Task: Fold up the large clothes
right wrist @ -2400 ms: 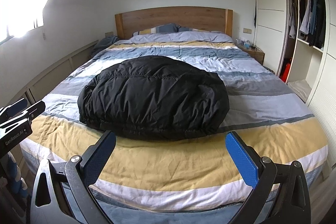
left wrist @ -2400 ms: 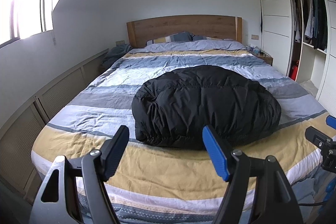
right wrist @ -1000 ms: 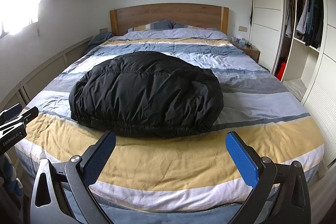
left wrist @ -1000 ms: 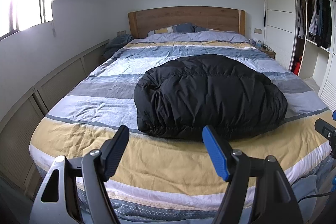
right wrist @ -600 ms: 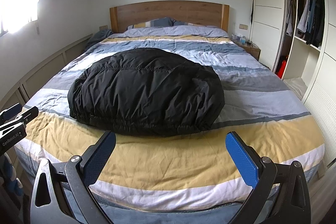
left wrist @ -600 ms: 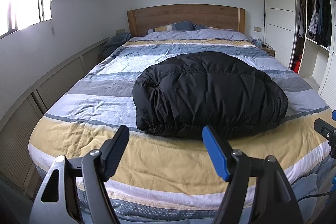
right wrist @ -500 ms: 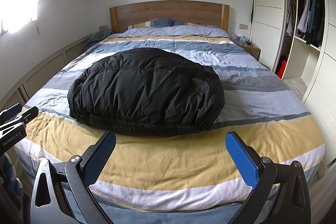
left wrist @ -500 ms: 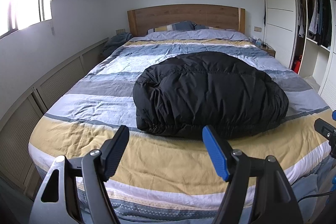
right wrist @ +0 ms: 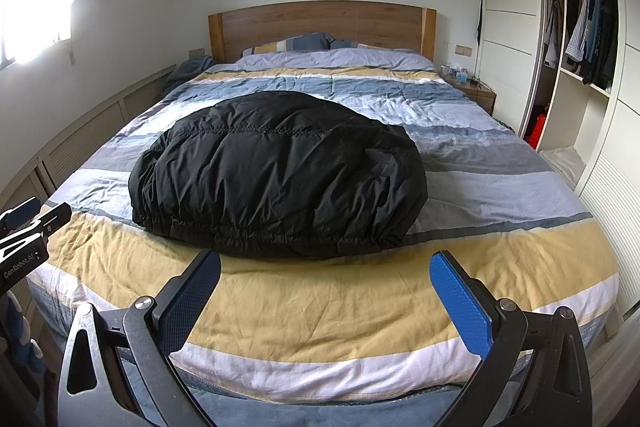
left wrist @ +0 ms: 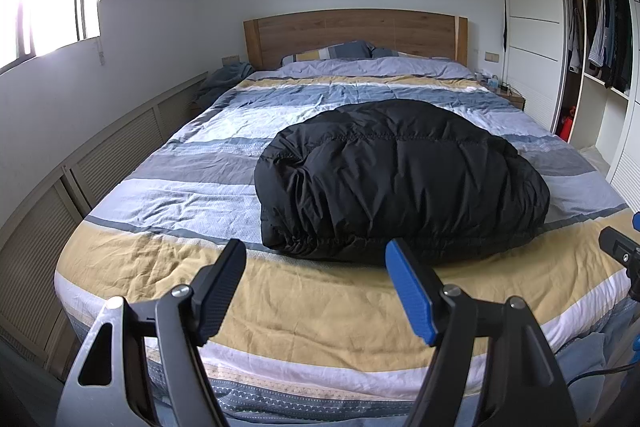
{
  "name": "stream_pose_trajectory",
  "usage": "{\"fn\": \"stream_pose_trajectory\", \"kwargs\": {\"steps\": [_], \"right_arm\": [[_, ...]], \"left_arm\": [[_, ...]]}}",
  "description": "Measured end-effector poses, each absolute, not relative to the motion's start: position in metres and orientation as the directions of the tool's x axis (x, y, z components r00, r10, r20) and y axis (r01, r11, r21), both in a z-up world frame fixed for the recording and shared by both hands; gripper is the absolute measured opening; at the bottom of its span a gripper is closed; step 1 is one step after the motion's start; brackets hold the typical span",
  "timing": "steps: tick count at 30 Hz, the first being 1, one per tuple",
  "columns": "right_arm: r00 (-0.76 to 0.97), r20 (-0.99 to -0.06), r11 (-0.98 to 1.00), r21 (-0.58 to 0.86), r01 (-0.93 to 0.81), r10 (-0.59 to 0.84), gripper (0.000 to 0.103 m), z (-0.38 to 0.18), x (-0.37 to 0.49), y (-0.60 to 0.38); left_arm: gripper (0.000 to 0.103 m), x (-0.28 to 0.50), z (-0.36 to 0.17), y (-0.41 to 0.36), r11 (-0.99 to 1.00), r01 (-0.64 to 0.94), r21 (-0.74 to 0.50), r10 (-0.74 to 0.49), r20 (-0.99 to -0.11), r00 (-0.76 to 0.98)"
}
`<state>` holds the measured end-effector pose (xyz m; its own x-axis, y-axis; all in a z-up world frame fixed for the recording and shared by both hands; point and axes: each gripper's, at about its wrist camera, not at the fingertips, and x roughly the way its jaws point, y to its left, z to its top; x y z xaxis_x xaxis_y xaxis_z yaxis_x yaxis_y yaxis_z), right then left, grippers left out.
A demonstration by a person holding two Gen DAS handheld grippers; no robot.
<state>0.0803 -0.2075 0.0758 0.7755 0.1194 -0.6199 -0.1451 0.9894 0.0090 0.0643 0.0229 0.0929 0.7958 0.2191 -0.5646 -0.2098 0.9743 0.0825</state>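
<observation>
Right now I have both grippers hanging short of the foot of the bed (left wrist: 120, 259), each pointed down toward the quilt. My left gripper (left wrist: 316, 287) sits at the bottom of its frame, jaws parted with nothing between them but a view of the yellow stripe. My right gripper (right wrist: 326, 293) shows at the bottom of its own frame, jaws spread wider, also empty. Neither touches any fabric.

I see the jacket (left wrist: 400, 179), black and puffy, bundled in a rounded heap in the middle of the frame on the left view, lying across the grey and blue stripes with its gathered hem toward me at the edge of the yellow band. On the right view it lies left of centre.

Behind it, at upper centre, stands the headboard (right wrist: 320, 23) with pillows (right wrist: 288, 45) below. An open wardrobe (right wrist: 580, 27) with hanging clothes fills the right edge.
</observation>
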Motion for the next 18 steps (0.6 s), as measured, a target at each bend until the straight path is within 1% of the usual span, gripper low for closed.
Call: {"fn": "stream_pose_trajectory", "kwargs": {"steps": [18], "right_arm": [[0.776,-0.62,0.99,0.009,-0.144,0.118,0.103,0.075,0.0803,-0.2081]], "left_arm": [[0.071,0.0609,0.0944,0.0228,0.972,-0.218,0.083,0.227,-0.559,0.798]]}}
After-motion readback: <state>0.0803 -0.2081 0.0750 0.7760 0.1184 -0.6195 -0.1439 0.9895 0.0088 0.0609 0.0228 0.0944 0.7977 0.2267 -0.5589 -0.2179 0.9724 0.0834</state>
